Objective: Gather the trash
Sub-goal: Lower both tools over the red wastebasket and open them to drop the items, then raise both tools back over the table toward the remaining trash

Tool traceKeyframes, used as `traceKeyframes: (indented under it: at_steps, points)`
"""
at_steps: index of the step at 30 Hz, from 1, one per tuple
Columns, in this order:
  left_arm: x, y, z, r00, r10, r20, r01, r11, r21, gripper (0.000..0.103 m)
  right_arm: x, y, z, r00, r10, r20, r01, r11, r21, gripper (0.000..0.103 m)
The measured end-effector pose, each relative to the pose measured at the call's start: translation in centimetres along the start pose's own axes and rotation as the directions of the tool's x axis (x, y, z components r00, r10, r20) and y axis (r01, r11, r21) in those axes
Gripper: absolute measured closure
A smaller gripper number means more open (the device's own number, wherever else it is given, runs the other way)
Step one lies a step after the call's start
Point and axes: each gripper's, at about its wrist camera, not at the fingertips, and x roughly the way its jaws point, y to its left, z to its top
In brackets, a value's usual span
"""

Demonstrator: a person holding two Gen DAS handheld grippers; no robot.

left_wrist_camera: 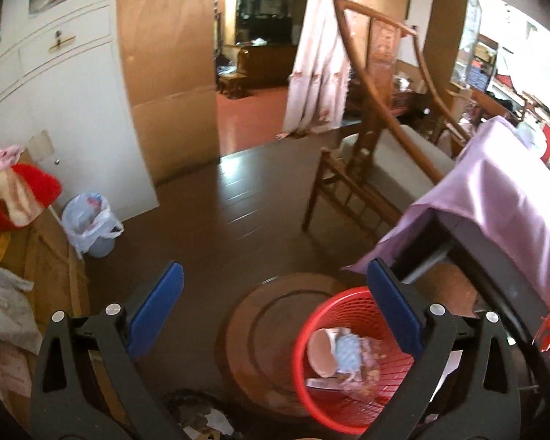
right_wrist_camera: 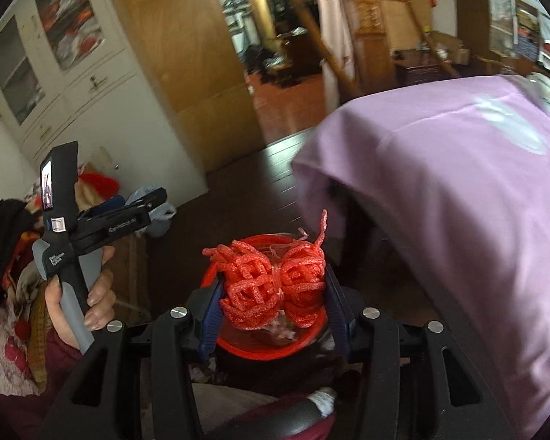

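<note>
My right tool (right_wrist_camera: 273,302) is clamped about half open on a bundle of red foam netting (right_wrist_camera: 275,286), both blue pads pressed into its sides. It hangs directly above the red mesh basket (right_wrist_camera: 260,348), whose rim shows beneath and behind the netting. My left tool (left_wrist_camera: 275,315) stands spread wide with nothing between its pads. In its own view the basket (left_wrist_camera: 326,315) sits low and to the right, on the dark floor (left_wrist_camera: 220,220) by the corner of the worktop under its lilac cloth (left_wrist_camera: 495,190). A paper cup (left_wrist_camera: 321,352) and some crumpled wrappers (left_wrist_camera: 359,363) already lie inside. In the right wrist view, a hand (right_wrist_camera: 88,293) grips the left tool's grey handle off to the left, clear of the basket.

I judge the step in hand to be the drop of the netting. The next move calls for keeping the bundle centred over the basket mouth, lowering a little if needed, then opening the right pads fully; the foam is light and springy, so it could cling to a pad or bounce off the rim.
</note>
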Motion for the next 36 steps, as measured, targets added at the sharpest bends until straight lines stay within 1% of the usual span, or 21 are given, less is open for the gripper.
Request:
traceKeyframes:
  at_steps: [1,3,5,10,12,13,15,16,20,22,28,32,36]
  points:
    - [0.3,0.4,-0.2,1.0,0.006,-0.009,-0.006,1.0,-0.003,0.007,0.8,0.6,0.4,1.0,0.016,-0.015,-0.016,1.0,-0.005,0.049]
    - [0.7,0.9,-0.5,1.0,0.013,-0.02,-0.013,1.0,-0.007,0.007,2.0,0.9,1.1,0.998,0.06,-0.034,-0.06,0.998,-0.012,0.047]
    - [1.2,1.3,-0.9,0.999,0.023,-0.027,-0.023,1.0,-0.014,0.007,2.9,1.5,1.3,0.994,0.094,-0.054,-0.096,0.995,-0.025,0.038]
    - [2.0,1.6,-1.4,0.998,0.027,-0.05,-0.028,0.999,-0.021,0.007,3.9,1.6,1.7,0.989,0.116,-0.087,-0.118,0.993,-0.02,0.035]
    - [2.4,2.1,-1.7,0.998,0.022,-0.058,-0.023,0.999,-0.029,0.007,4.2,1.5,1.8,0.986,0.131,-0.101,-0.132,0.991,-0.006,0.033]
    - [2.5,2.1,-1.7,0.998,0.019,-0.061,-0.021,0.999,-0.032,0.007,4.4,1.5,1.8,0.985,0.135,-0.109,-0.136,0.991,-0.002,0.029]
    - [2.6,2.2,-1.8,0.998,0.013,-0.065,-0.016,0.999,-0.039,0.007,4.9,1.8,1.8,0.984,0.135,-0.12,-0.137,0.991,-0.004,0.025]
    - [2.7,2.3,-1.8,0.998,0.011,-0.066,-0.014,0.999,-0.041,0.007,5.2,2.1,1.9,0.984,0.129,-0.127,-0.132,0.991,-0.014,0.022]
    - [2.5,2.6,-1.7,0.998,0.0,-0.061,-0.003,0.999,-0.051,0.007,6.1,2.9,1.5,0.986,0.1,-0.131,-0.106,0.994,-0.035,0.022]
    - [2.4,2.7,-1.6,0.998,-0.002,-0.058,-0.001,0.999,-0.054,0.007,6.0,2.7,1.5,0.987,0.101,-0.125,-0.106,0.994,-0.035,0.022]
    - [2.1,2.4,-1.3,0.998,-0.018,-0.055,0.015,0.998,-0.054,0.007,3.9,0.9,1.4,0.995,0.06,-0.077,-0.061,0.998,-0.014,0.022]
    - [0.9,0.8,-0.6,0.999,-0.039,-0.031,0.038,0.999,-0.026,0.007,1.4,-0.9,1.1,0.999,0.03,-0.024,-0.03,0.999,0.021,0.022]
    - [-1.4,-2.0,0.4,0.997,-0.07,0.017,0.069,0.997,0.029,0.007,-2.1,-2.8,0.4,0.999,-0.002,0.045,-0.001,0.998,0.064,0.022]
